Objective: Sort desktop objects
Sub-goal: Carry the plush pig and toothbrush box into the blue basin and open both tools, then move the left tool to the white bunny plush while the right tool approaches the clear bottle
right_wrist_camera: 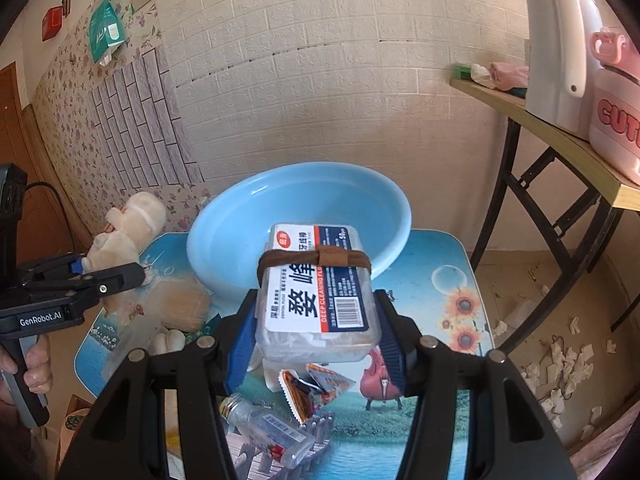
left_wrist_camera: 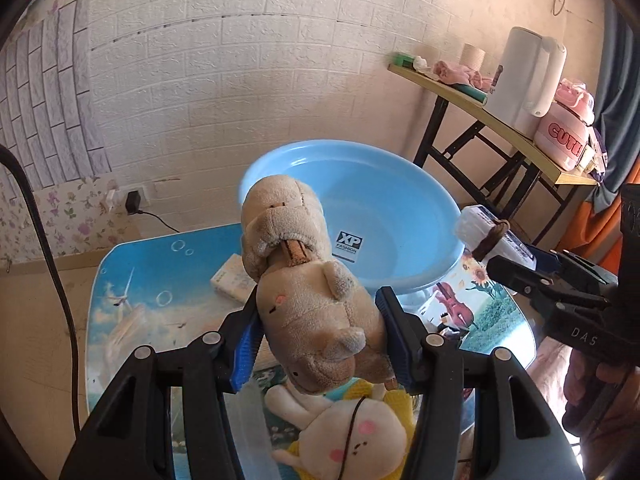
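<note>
The blue basin (right_wrist_camera: 300, 216) sits at the far side of the small picture-printed table (right_wrist_camera: 452, 264), and both loads hang just short of its near rim, so the coming move turns on that gap: in each wrist view the basin lies at twelve o'clock from the jaws. The left gripper (left_wrist_camera: 320, 328) pinches a tan plush toy (left_wrist_camera: 312, 288) across its middle, the toy's long axis running away from the fingers toward eleven o'clock, its far end already overlapping the basin's rim in the picture. The right gripper (right_wrist_camera: 316, 320) clamps a clear box of floss picks (right_wrist_camera: 316, 292), bound by a brown band, long axis pointing straight at the basin. Neither seems clearly nearer; I judge either could go first. The basin's inside looks bare, leaving room for both. Below the left jaws lies a cream plush doll (left_wrist_camera: 352, 436); below the right, a clear bottle (right_wrist_camera: 272, 428) and a snack packet (right_wrist_camera: 316, 392), at six o'clock. A folding table (right_wrist_camera: 560, 140) with a white kettle (right_wrist_camera: 560, 48) stands at two o'clock, well apart.
</note>
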